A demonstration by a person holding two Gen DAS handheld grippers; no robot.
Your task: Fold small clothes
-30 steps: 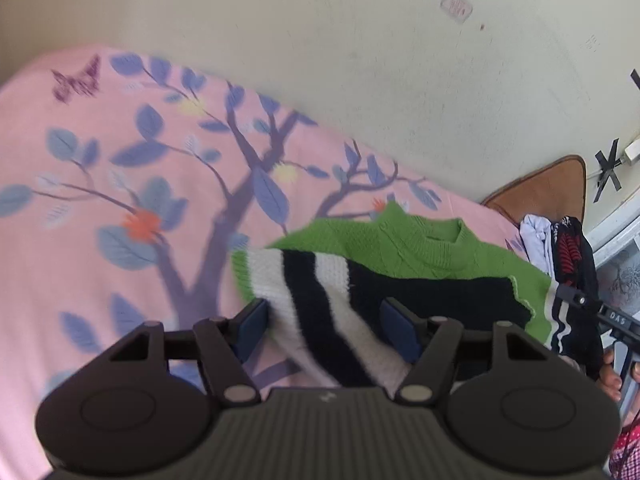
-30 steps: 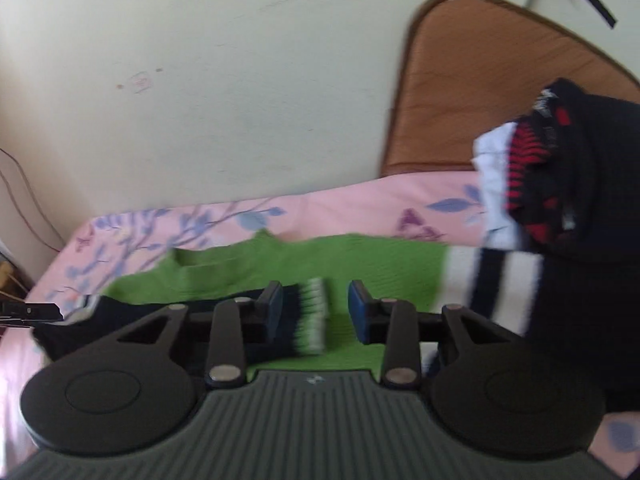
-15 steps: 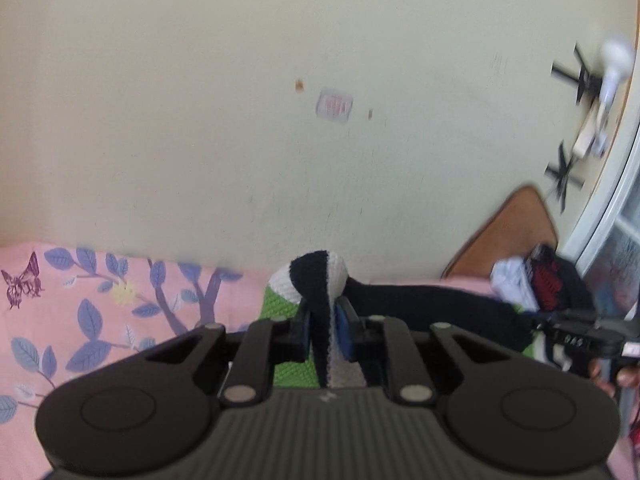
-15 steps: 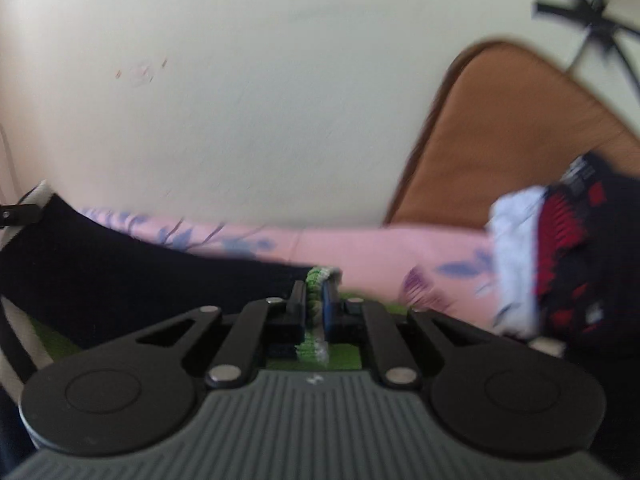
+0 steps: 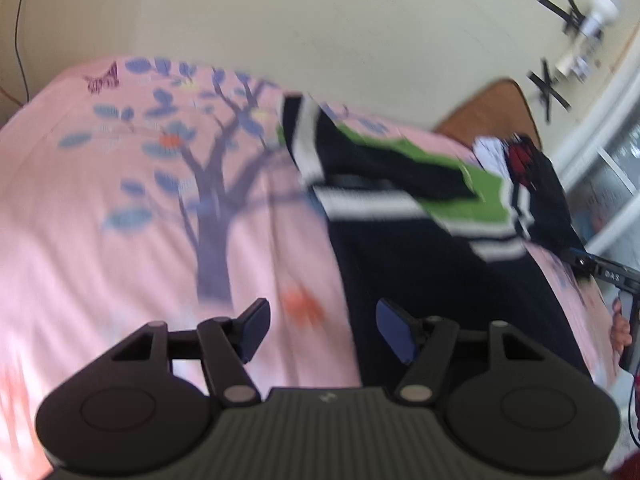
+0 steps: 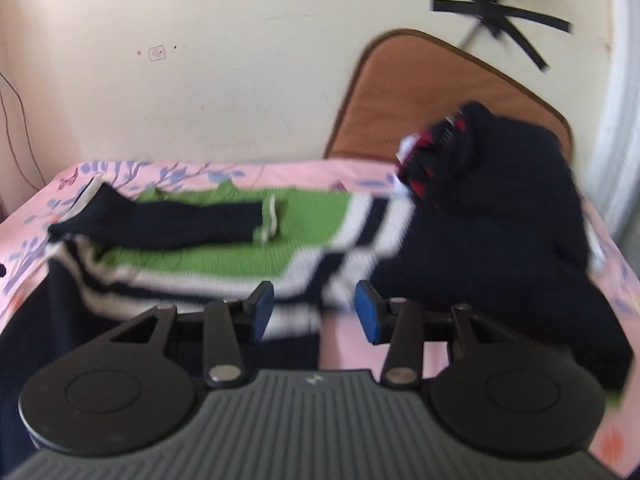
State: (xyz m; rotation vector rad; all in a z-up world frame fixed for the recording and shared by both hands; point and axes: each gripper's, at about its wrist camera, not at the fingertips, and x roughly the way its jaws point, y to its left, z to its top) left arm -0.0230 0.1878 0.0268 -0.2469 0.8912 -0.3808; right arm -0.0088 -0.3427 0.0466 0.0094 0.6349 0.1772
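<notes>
While both pairs of jaws stand apart with nothing pressed between their blue pads, they have just been opening, and no cloth lies in either gap. Past the left gripper (image 5: 320, 326) the gap frames bare pink sheet and the near left edge of the sweater's dark body; past the right gripper (image 6: 314, 310) it frames the sweater's near striped edge and a strip of sheet.

Beyond the jaws, the striped sweater (image 6: 224, 248) lies spread on the pink bedsheet (image 5: 120, 240), green chest upward. One dark sleeve (image 6: 168, 224) is laid across the chest from the left, its green-and-white cuff resting near the middle. That placing looks deliberate: a sleeve brought inward makes the garment narrower, so this reads as a sleeve fold set down and let go. The right sleeve seems not yet folded, though blur makes that hard to confirm.

A heap of dark clothes (image 6: 500, 200) with red and white showing sits on the far right of the bed, touching or overlapping the sweater's right side, before a brown headboard (image 6: 440, 92).

Both grippers point downward at a slant toward the bed from the near side, hovering above the cloth, not resting on it. In the left view, part of the right gripper and the person's fingers (image 5: 620, 332) show at the right edge.
</notes>
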